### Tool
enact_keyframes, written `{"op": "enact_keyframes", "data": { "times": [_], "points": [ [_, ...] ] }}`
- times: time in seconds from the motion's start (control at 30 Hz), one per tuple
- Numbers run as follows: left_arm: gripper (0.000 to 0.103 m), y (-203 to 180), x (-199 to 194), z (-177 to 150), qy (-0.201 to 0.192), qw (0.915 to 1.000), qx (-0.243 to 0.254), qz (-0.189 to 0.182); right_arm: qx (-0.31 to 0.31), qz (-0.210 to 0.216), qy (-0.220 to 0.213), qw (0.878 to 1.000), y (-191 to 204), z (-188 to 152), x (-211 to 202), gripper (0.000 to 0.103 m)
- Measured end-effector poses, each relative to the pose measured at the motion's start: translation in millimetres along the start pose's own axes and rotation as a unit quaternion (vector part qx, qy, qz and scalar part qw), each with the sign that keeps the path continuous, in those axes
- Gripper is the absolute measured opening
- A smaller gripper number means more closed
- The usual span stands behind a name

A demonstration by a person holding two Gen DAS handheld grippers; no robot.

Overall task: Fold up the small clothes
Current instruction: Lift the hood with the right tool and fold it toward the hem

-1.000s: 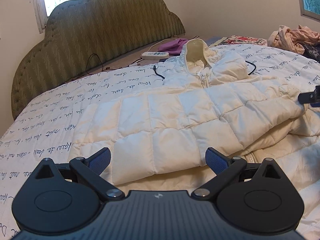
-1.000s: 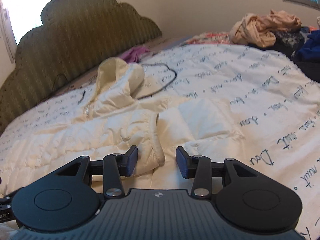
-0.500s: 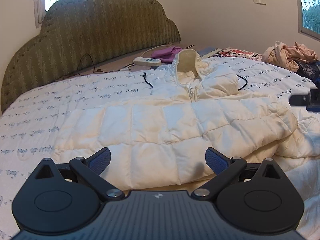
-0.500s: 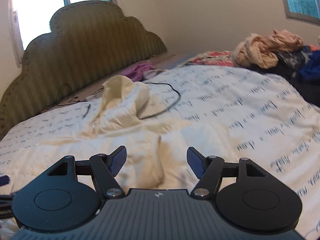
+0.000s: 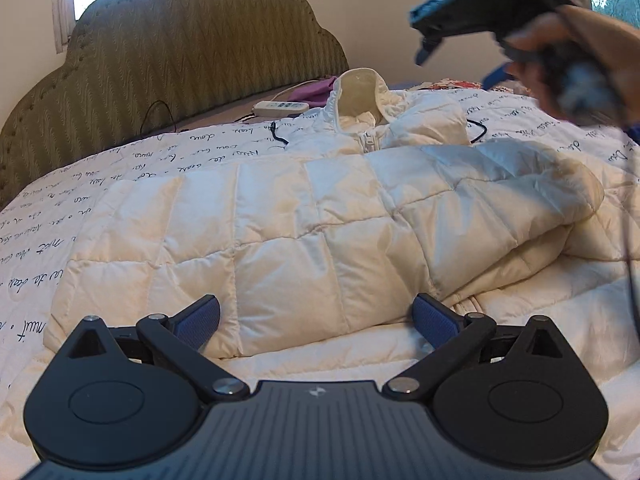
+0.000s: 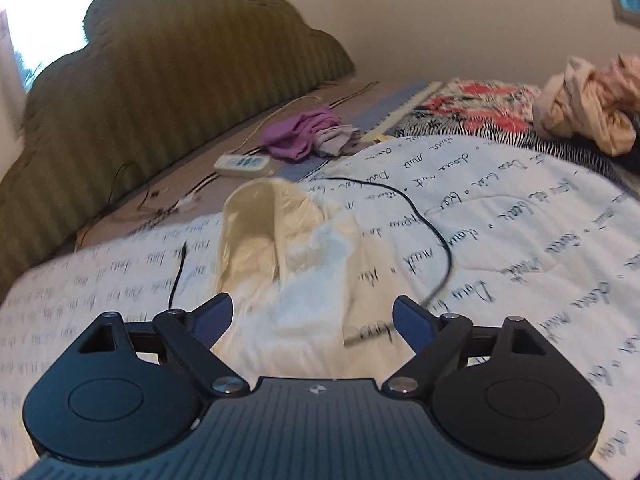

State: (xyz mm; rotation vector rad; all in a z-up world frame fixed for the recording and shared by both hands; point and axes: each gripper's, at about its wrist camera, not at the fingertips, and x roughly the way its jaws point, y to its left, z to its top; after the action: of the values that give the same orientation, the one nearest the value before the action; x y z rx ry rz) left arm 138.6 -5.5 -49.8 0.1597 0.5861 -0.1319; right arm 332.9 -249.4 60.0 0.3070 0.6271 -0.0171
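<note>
A cream quilted hooded jacket point(image 5: 304, 216) lies on the bed, zipped, with one sleeve folded across its front. My left gripper point(image 5: 316, 316) hovers open just above the jacket's hem, nothing between its pads. The jacket's hood point(image 6: 256, 224) stands up in the right wrist view, with the collar below it. My right gripper point(image 6: 312, 316) hangs over the collar area, its jaws opening and nothing between them. In the left wrist view the right gripper point(image 5: 460, 60) shows blurred at the upper right, held by a hand point(image 5: 560, 52).
A white bedcover point(image 6: 520, 248) with black script covers the bed. A black cable point(image 6: 436, 240) runs beside the hood. A power strip point(image 6: 242, 164) and purple cloth point(image 6: 300, 136) lie by the green headboard point(image 5: 180, 60). A heap of clothes point(image 6: 588, 100) sits far right.
My right gripper let its jaws widen and swung from the folded sleeve up toward the hood. It now appears high in the left wrist view. My left gripper sank slightly toward the hem.
</note>
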Motion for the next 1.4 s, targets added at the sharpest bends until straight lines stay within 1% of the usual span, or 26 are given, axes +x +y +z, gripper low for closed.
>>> {"op": "enact_keyframes", "data": {
  "times": [0.07, 0.1, 0.13, 0.17, 0.2, 0.23, 0.27, 0.3, 0.33, 0.37, 0.4, 0.47, 0.53, 0.57, 0.6, 0.63, 0.67, 0.7, 0.73, 0.83, 0.97, 1.07, 1.2, 1.33, 1.4],
  "points": [
    [0.103, -0.2, 1.7, -0.8, 0.003, 1.0, 0.0, -0.001, 0.015, 0.004, -0.005, 1.0, 3.6, 13.4, 26.4, 0.089],
    [0.103, -0.1, 2.6, -0.9, 0.004, 1.0, -0.001, -0.001, 0.023, 0.015, -0.004, 1.0, 6.7, 18.9, 39.0, 0.089],
    [0.103, 0.1, 3.5, -1.0, 0.006, 1.0, -0.002, -0.002, 0.036, 0.038, 0.0, 0.999, 8.9, 23.2, 50.0, 0.09],
    [0.103, 0.2, 4.3, -1.0, 0.008, 1.0, -0.002, -0.003, 0.065, 0.079, 0.008, 0.995, 8.8, 26.5, 63.6, 0.09],
    [0.103, 0.3, 4.8, -0.9, 0.009, 1.0, -0.003, -0.003, 0.107, 0.125, 0.016, 0.986, 6.6, 28.6, 78.5, 0.087],
    [0.103, 0.4, 5.7, -0.9, 0.009, 0.9999, -0.003, -0.004, 0.148, 0.156, 0.021, 0.976, 4.2, 28.8, 90.2, 0.087],
    [0.103, 0.4, 6.3, -0.9, 0.01, 0.9999, -0.003, -0.004, 0.198, 0.182, 0.024, 0.963, 1.7, 28.5, 105.0, 0.088],
    [0.103, 0.4, 6.6, -1.0, 0.01, 0.9999, -0.003, -0.004, 0.236, 0.198, 0.028, 0.951, 0.5, 27.6, 118.5, 0.088],
    [0.103, 0.4, 6.5, -1.3, 0.011, 0.9999, -0.003, -0.004, 0.265, 0.204, 0.033, 0.942, 0.2, 26.6, 131.0, 0.088],
    [0.103, 0.4, 6.4, -1.4, 0.011, 0.9999, -0.004, -0.004, 0.281, 0.203, 0.034, 0.937, 1.4, 26.3, 140.9, 0.087],
    [0.103, 0.3, 6.5, -1.4, 0.01, 0.9999, -0.003, -0.004, 0.288, 0.199, 0.035, 0.936, 4.7, 28.5, 150.8, 0.084],
    [0.103, 0.5, 6.3, -1.4, 0.01, 0.9999, -0.003, -0.004, 0.283, 0.187, 0.025, 0.94, 13.6, 35.8, 165.1, 0.082],
    [0.103, 0.4, 6.4, -1.4, 0.011, 0.9999, -0.004, -0.004, 0.269, 0.181, 0.011, 0.946, 22.2, 44.2, 175.3, 0.077],
    [0.103, 0.3, 6.7, -1.4, 0.011, 0.9999, -0.004, -0.005, 0.26, 0.176, 0.012, 0.949, 26.6, 47.4, 180.1, 0.068],
    [0.103, 0.4, 7.0, -1.4, 0.011, 0.9999, -0.005, -0.005, 0.252, 0.161, 0.019, 0.954, 31.0, 50.8, 185.4, 0.052],
    [0.103, 0.5, 7.1, -1.5, 0.012, 0.9999, -0.005, -0.006, 0.244, 0.134, 0.029, 0.96, 34.1, 53.9, 191.5, 0.042],
    [0.103, 0.7, 7.4, -1.4, 0.012, 0.9999, -0.006, -0.006, 0.236, 0.113, 0.037, 0.964, 36.1, 55.3, 194.7, 0.017],
    [0.103, 0.9, 7.7, -1.3, 0.012, 0.9999, -0.006, -0.007, 0.232, 0.104, 0.037, 0.966, 37.6, 55.5, 195.9, 0.01],
    [0.103, 1.1, 7.4, -1.6, 0.012, 0.9999, -0.006, -0.007, 0.229, 0.101, 0.03, 0.968, 37.9, 55.0, 194.0, 0.01],
    [0.103, 1.6, 7.2, -1.7, 0.012, 0.9999, -0.006, -0.007, 0.208, 0.113, 0.008, 0.972, 39.3, 51.5, 177.1, 0.009],
    [0.103, 2.0, 8.1, -1.2, 0.013, 0.9999, -0.005, -0.007, 0.171, 0.151, -0.006, 0.974, 38.3, 47.7, 131.1, 0.009],
    [0.103, 2.9, 9.5, -1.0, 0.013, 0.9999, -0.007, -0.008, 0.143, 0.18, -0.02, 0.973, 36.0, 45.4, 81.5, 0.009],
    [0.103, 4.5, 9.2, -0.9, 0.012, 0.9998, -0.009, -0.009, 0.101, 0.207, -0.035, 0.972, 32.3, 33.9, 8.4, 0.009],
    [0.103, 7.3, 7.4, -0.2, 0.009, 0.9998, -0.014, -0.012, 0.053, 0.221, -0.052, 0.972, 31.3, 15.1, -66.3, 0.009],
    [0.103, 10.4, 3.2, 0.1, 0.0, 0.9998, -0.021, -0.007, 0.028, 0.226, -0.065, 0.971, 32.2, 2.9, -105.1, 0.009]
  ]
}}
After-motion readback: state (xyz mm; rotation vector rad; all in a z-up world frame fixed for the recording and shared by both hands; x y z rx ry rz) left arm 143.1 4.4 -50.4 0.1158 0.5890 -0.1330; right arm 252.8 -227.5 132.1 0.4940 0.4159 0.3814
